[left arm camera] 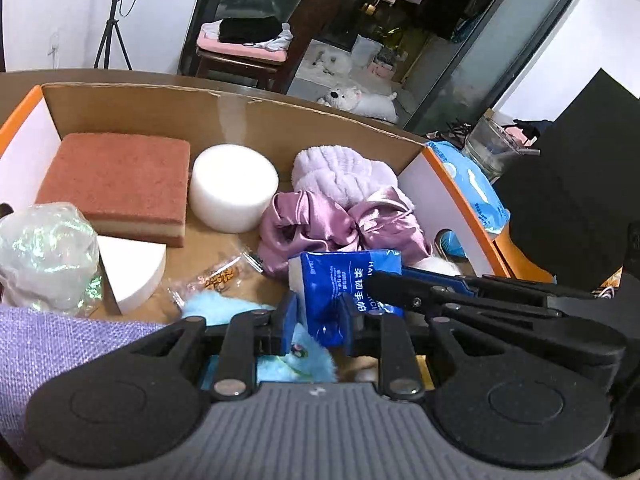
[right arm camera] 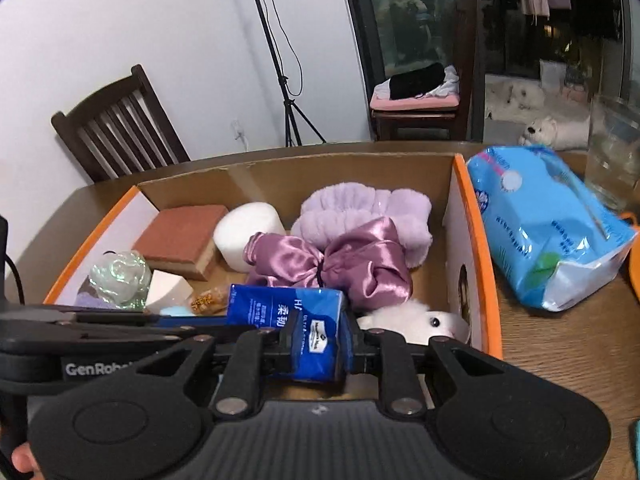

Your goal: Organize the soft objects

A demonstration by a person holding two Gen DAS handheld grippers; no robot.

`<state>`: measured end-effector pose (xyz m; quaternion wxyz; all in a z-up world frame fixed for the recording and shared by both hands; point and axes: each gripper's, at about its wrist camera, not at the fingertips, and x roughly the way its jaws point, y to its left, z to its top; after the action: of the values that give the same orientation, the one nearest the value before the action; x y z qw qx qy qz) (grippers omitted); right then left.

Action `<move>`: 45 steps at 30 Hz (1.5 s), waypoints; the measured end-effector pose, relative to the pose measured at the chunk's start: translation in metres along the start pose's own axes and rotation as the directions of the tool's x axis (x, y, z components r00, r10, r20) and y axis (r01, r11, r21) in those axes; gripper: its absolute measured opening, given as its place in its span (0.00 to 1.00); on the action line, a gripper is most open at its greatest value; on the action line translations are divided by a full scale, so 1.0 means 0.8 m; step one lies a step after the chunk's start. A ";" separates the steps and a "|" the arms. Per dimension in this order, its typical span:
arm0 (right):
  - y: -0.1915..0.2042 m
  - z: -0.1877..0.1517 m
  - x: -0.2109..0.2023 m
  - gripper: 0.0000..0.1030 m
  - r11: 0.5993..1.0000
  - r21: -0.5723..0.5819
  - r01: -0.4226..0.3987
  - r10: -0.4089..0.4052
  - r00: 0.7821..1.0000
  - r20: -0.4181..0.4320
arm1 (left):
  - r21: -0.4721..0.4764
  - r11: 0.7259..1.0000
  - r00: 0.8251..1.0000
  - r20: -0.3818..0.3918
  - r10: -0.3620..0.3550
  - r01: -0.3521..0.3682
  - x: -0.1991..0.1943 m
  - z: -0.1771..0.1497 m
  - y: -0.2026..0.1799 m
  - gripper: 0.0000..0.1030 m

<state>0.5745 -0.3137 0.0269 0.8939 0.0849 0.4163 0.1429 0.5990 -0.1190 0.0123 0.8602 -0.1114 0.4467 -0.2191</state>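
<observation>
We hold one blue tissue pack (left arm camera: 344, 292) between both tools at once. In the left wrist view the left gripper (left arm camera: 316, 320) pinches the pack's lower end near the bottom centre of the frame, its jaws drawn in tight on the wrapper, while the other tool's fingers reach in from the right edge and clamp the same pack. In the right wrist view the right gripper (right arm camera: 318, 346) likewise squeezes the pack (right arm camera: 296, 320) at lower centre, jaws pressed close on the soft plastic.

The pack hangs over the near part of the cardboard box (right arm camera: 280, 168), whose orange rim runs along the left and right of both frames. Already inside sit a red-brown sponge (left arm camera: 120, 184) at upper left, a white foam cylinder (left arm camera: 234, 188) beside it, a lilac plush headband (left arm camera: 340, 172) and a satin scrunchie (left arm camera: 336, 228) at centre, and a white plush toy (right arm camera: 416, 320) just right of the pack.

We judge the step to be setting the pack down in the box. To do it well, we should keep both grips level so the wrapper does not twist, lower over the bare cardboard floor left of the scrunchie, avoid crushing the plush toy, and release both sides together once the pack rests. The large light-blue wipes bag (right arm camera: 544, 232) lies outside, at right.
</observation>
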 end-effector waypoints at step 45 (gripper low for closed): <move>0.102 -0.221 -0.251 0.98 0.964 -0.119 0.237 -0.112 0.770 0.628 | 0.061 0.923 0.702 0.669 0.245 -0.380 -0.288 -0.254 -0.019 0.91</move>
<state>0.3001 -0.2961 0.0807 0.9938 0.0012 0.0922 0.0628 0.3122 -0.0216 0.0672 0.9921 -0.0181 0.1091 -0.0594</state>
